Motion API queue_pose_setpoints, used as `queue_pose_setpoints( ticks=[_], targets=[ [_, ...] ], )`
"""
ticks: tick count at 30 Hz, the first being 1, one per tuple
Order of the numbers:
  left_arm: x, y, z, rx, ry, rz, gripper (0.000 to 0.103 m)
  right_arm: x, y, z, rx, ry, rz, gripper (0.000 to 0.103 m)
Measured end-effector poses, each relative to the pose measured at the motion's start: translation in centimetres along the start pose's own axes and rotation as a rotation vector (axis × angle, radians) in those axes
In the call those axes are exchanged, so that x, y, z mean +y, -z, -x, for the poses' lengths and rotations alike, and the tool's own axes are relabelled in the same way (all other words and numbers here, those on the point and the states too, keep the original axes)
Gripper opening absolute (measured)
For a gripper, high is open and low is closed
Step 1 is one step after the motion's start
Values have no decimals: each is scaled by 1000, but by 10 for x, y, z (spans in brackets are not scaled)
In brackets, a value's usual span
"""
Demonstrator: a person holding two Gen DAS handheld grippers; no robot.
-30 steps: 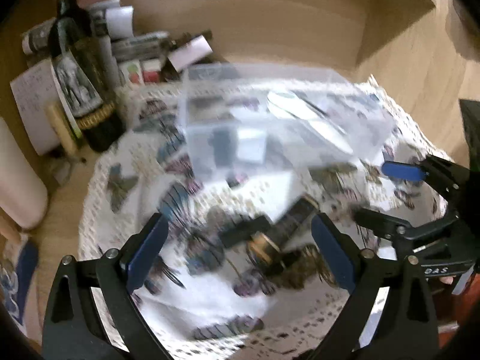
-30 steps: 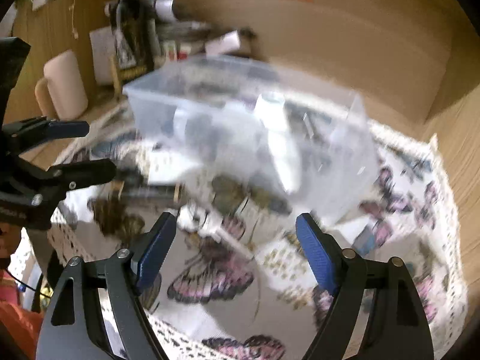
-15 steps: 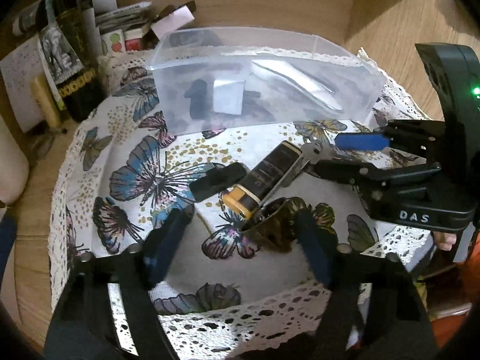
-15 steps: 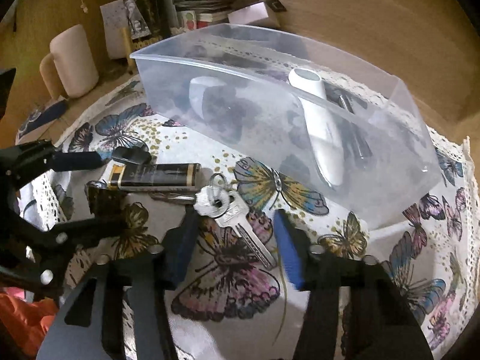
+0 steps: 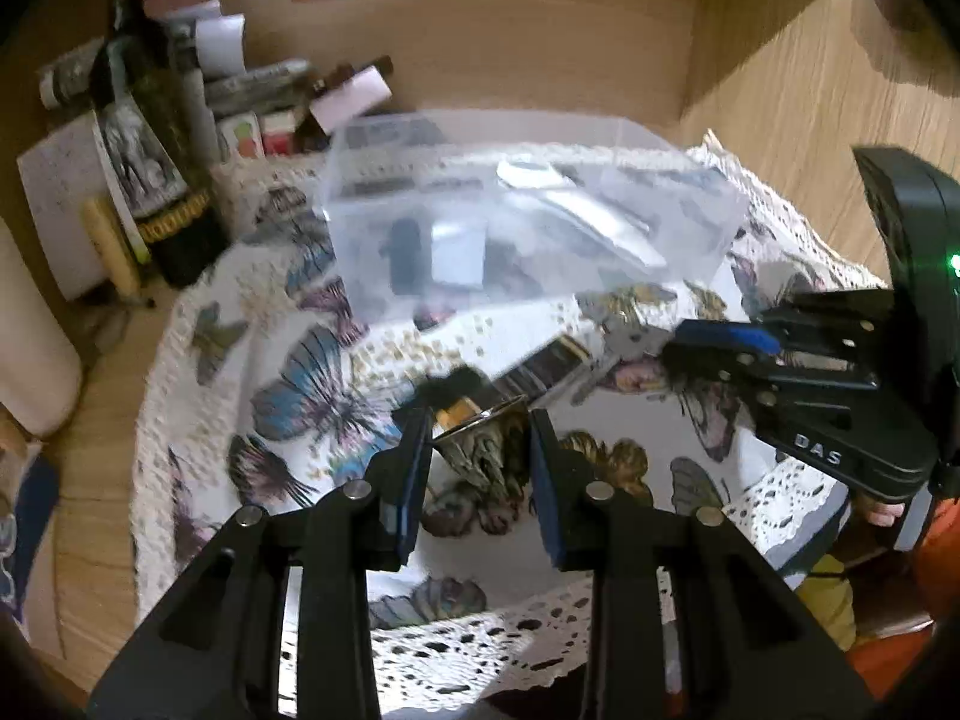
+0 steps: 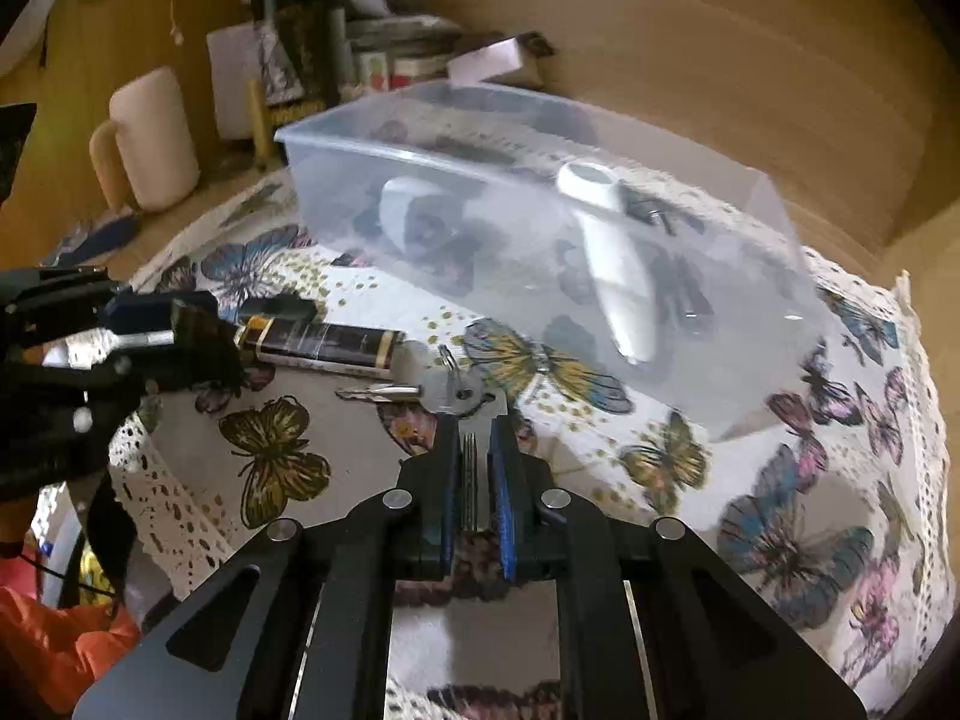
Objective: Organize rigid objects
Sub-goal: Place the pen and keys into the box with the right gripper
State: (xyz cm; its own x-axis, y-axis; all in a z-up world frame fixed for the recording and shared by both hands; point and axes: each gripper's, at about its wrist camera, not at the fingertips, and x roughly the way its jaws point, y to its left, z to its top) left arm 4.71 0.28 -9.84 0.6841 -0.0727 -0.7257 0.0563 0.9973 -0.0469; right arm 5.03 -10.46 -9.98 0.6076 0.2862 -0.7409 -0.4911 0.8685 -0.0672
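Note:
A clear plastic bin stands on the butterfly cloth and holds a white remote and dark items. My right gripper is shut on a silver key of a key bunch. My left gripper is shut on a dark binder clip; it also shows in the right wrist view. A black and gold lighter and a small black piece lie between the grippers. The bin also shows in the left wrist view.
A dark bottle, papers and small boxes stand behind the bin at the back left. A cream mug stands at the left. A wooden wall runs behind. The cloth's lace edge is near me.
Both grippers have closed: the left on the binder clip, the right on the key. Both were open half a second ago.

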Motion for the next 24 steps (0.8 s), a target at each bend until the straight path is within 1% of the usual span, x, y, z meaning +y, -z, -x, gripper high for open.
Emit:
queue_pose_setpoints(
  ticks=[6,9,14,20,24],
  targets=[
    [4,-17,14,-67,-7,2,32,-12,1,30,-78,29,-42,10],
    [5,-27,20,-102,-17,0,32,-14,-3,42,-117,45,-49,10],
    [7,-44,25,-151,-13,1,32,-16,-9,65,-183,67,-53,10],
    [13,-68,28,-198,-20,2,32,-21,-25,86,-269,92,-60,10],
    [17,-82,27,-208,-15,6,32,-28,-39,98,-328,97,-70,10]
  ],
)
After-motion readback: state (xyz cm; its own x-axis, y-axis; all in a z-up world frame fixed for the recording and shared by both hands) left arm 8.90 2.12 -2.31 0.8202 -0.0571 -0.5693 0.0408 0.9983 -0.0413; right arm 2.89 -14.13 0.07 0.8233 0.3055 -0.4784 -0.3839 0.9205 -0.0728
